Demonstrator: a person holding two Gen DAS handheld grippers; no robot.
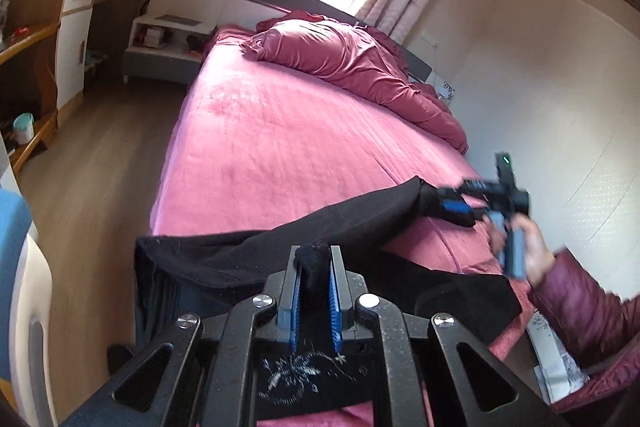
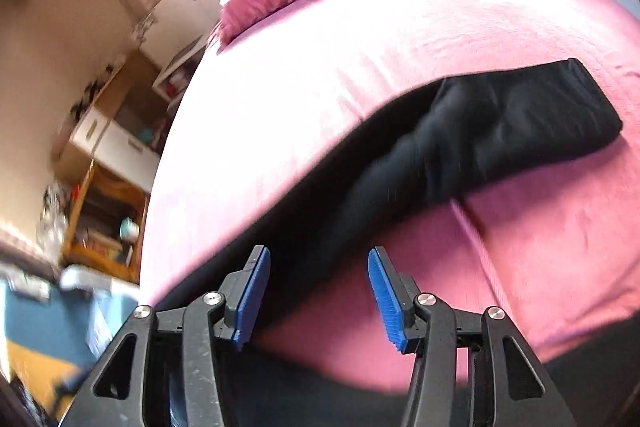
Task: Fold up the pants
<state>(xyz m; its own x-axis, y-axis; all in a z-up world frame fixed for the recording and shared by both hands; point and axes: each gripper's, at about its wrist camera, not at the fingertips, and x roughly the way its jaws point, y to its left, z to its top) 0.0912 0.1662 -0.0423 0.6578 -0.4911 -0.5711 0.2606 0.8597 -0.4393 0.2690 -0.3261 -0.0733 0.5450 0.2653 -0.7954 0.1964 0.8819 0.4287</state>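
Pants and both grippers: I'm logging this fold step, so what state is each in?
Pants: black, spread across the bed, not yet folded.
Left gripper: shut on the pants.
Right gripper: open, holding nothing.
Duvet: bunched by the headboard.

no readable text, labels, brands or numbers anywhere

open bed (image 1: 260,147), duvet (image 1: 360,67) heaped beyond
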